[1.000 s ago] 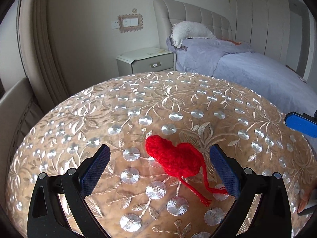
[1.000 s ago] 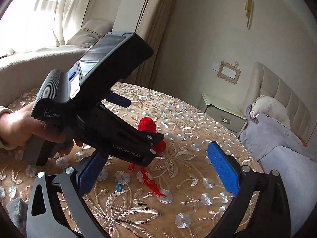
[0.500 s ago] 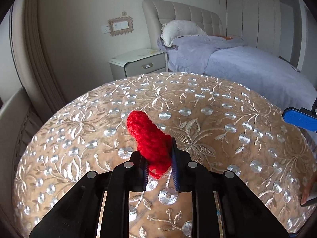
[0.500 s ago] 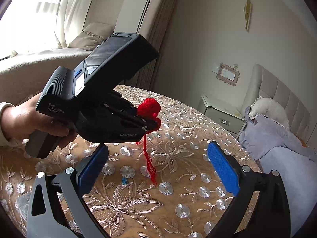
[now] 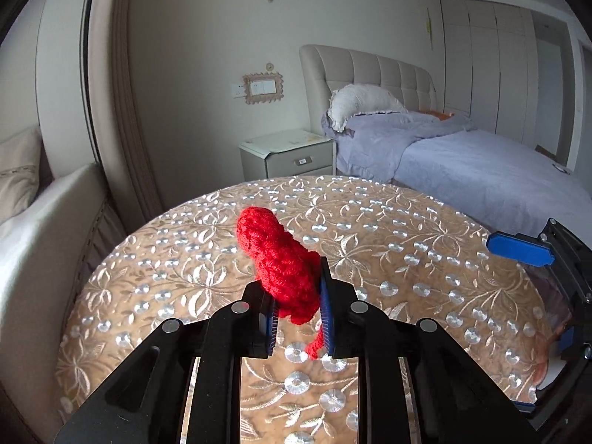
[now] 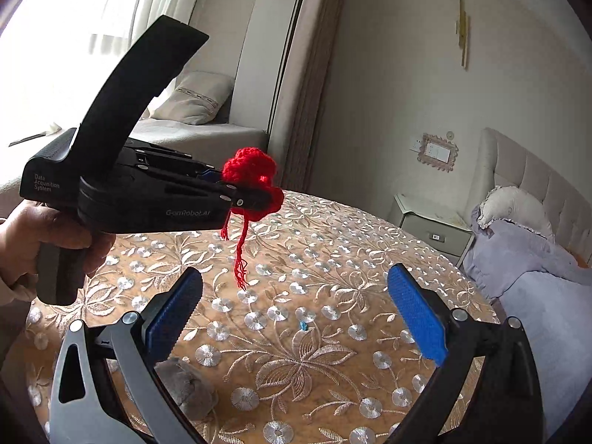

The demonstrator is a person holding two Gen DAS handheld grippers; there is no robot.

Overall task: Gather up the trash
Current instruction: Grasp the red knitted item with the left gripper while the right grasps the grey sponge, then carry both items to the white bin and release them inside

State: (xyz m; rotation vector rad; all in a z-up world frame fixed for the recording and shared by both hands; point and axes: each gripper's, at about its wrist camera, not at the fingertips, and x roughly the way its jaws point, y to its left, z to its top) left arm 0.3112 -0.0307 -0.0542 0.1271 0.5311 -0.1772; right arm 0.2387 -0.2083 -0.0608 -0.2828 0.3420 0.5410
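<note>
The left gripper (image 5: 297,305) is clamping red yarn (image 5: 281,262) above the embroidered counter (image 5: 407,244), a bed (image 5: 481,170) beyond, while the right gripper (image 6: 296,318) is gaping wide.

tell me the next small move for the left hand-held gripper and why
Probably carry it away toward a bin: the left hand-held gripper is shut on the red yarn piece, which hangs above the table, tail dangling. No bin is in view.
</note>
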